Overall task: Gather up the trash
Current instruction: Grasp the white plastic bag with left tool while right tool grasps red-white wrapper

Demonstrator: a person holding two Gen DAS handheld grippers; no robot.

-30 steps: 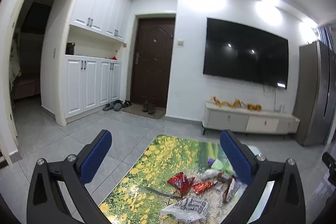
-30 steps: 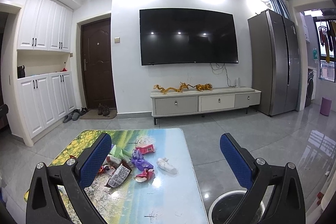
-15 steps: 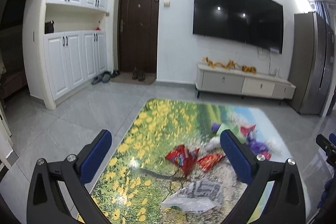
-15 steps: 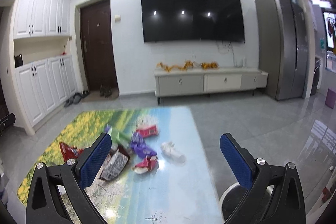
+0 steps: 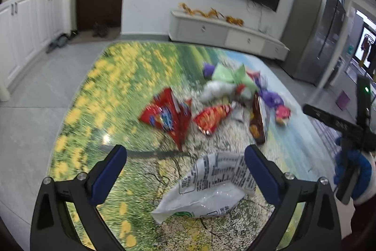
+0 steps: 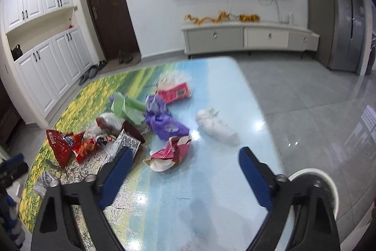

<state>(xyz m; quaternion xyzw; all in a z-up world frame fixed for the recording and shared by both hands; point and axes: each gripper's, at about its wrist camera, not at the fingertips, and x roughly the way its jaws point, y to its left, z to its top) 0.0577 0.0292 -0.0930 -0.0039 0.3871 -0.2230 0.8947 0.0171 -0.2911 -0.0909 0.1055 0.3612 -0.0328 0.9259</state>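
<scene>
Trash lies on a low table with a flower-field print (image 5: 117, 86). In the left wrist view, a white printed bag (image 5: 211, 187) lies just below my open, empty left gripper (image 5: 185, 157). Beyond it are a red snack bag (image 5: 166, 114), an orange-red wrapper (image 5: 211, 118), a brown wrapper (image 5: 258, 119) and green and purple wrappers. In the right wrist view, my open, empty right gripper (image 6: 185, 157) hovers over a crumpled pink wrapper (image 6: 169, 152). A white tissue wad (image 6: 216, 125), a purple wrapper (image 6: 164, 124) and a red packet (image 6: 175, 93) lie beyond.
A white-rimmed bin (image 6: 317, 185) stands on the floor right of the table. A TV cabinet (image 6: 246, 35), a fridge (image 6: 340, 15), white cupboards (image 6: 47, 62) and a dark door (image 6: 108, 11) line the walls. Grey tile floor surrounds the table.
Both grippers have tilted down and moved closer over the table. The trash now fills the middle of both views. Both stay open.
</scene>
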